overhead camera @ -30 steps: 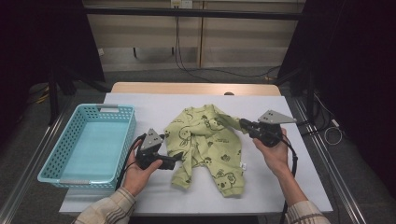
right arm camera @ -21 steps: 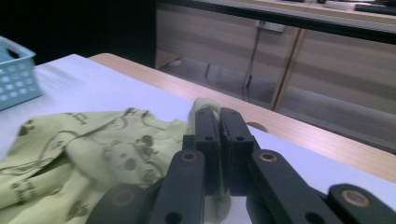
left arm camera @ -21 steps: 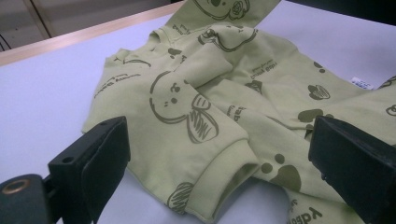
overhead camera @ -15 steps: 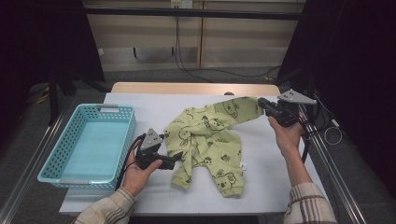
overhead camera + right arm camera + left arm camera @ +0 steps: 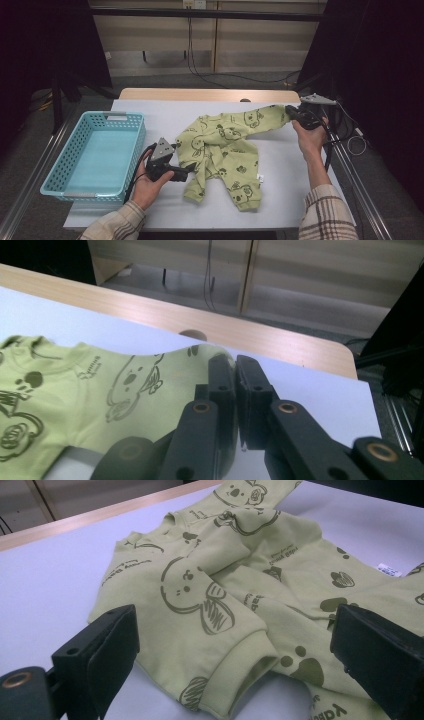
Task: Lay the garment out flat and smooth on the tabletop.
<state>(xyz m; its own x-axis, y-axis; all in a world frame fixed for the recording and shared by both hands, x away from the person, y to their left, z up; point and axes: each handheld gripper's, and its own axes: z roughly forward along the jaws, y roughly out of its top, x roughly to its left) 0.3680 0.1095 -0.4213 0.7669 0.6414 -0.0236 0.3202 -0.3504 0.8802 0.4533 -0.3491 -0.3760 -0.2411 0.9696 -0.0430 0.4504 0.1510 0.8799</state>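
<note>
We see two black grippers, each carried in a bare hand. The left gripper, at about seven o'clock in the high view, has a grey three-cornered plate on top and a black cable looping behind it. The right gripper, at two o'clock, bears the same plate and cable. Brass-coloured rivets stud the jaw links (both gripper views). Both sleeves are beige plaid.
</note>
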